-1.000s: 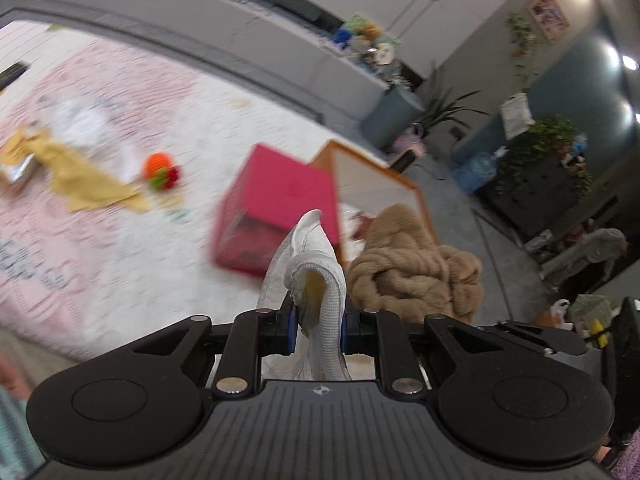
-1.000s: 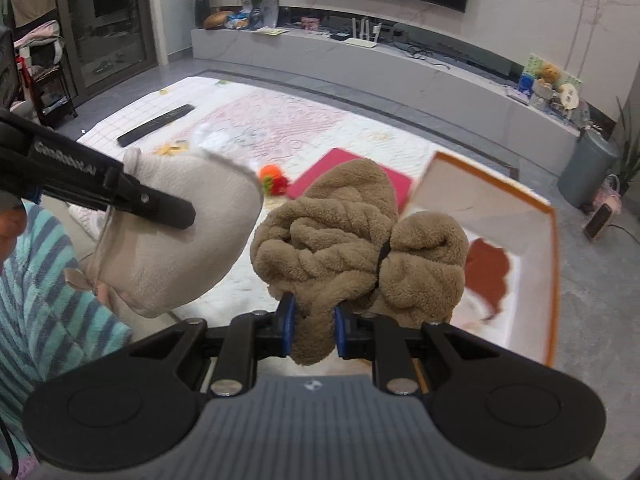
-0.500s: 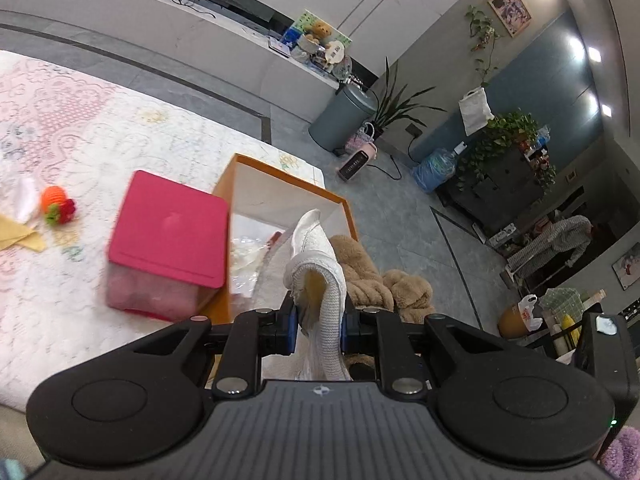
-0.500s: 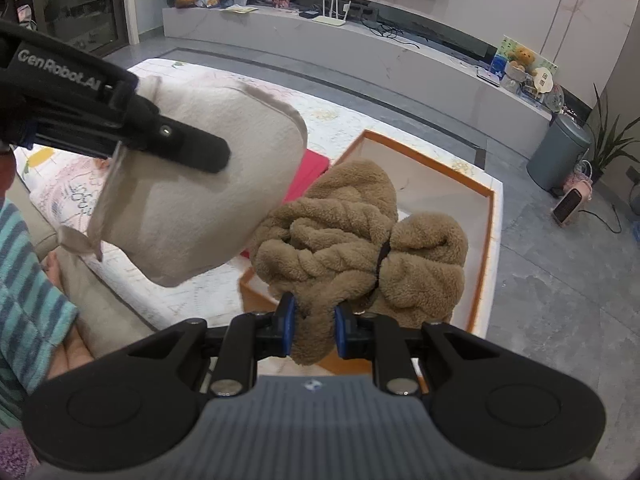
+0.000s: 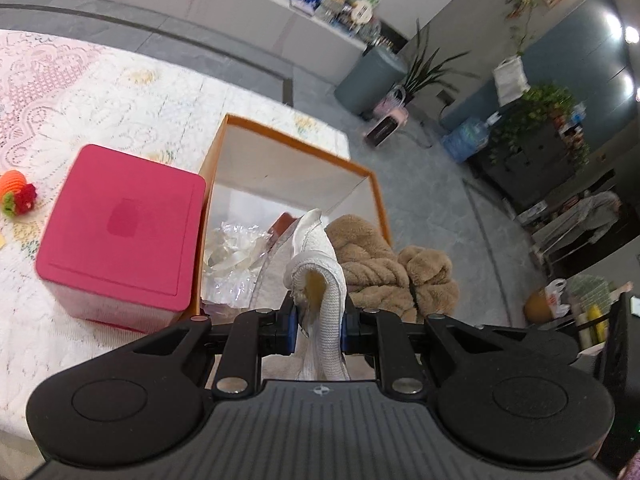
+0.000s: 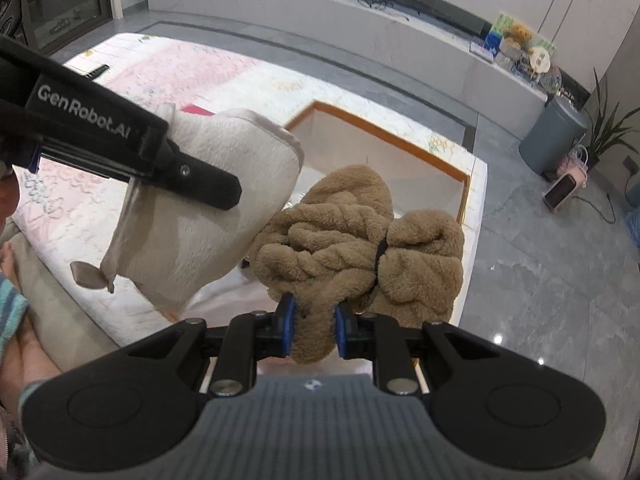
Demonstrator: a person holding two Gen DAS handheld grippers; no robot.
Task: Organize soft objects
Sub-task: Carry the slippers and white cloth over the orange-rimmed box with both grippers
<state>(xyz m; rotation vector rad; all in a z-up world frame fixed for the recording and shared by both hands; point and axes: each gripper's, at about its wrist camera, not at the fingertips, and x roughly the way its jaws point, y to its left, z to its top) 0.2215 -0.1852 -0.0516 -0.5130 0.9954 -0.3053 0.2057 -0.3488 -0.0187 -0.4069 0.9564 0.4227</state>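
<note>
My left gripper [image 5: 319, 322] is shut on a cream fabric pouch [image 5: 320, 264], held above the near end of an open orange-rimmed box [image 5: 296, 148]. In the right wrist view the pouch [image 6: 192, 224] hangs from the left gripper's finger [image 6: 120, 140]. My right gripper [image 6: 313, 330] is shut on a brown fluffy knotted plush [image 6: 360, 240], held over the same box [image 6: 384, 132], just right of the pouch. The plush also shows in the left wrist view [image 5: 384, 264]. Crumpled clear plastic [image 5: 236, 252] lies in the box.
A pink lidded box [image 5: 120, 232] stands against the orange box's left side on a white lace-covered table [image 5: 80, 92]. An orange-and-green knitted toy [image 5: 18, 192] lies at far left. Grey tiled floor [image 6: 540, 248] lies beyond the table's right edge.
Both grippers have moved over the orange box with their loads. The pouch and plush are now close side by side above it; grips have not changed.
</note>
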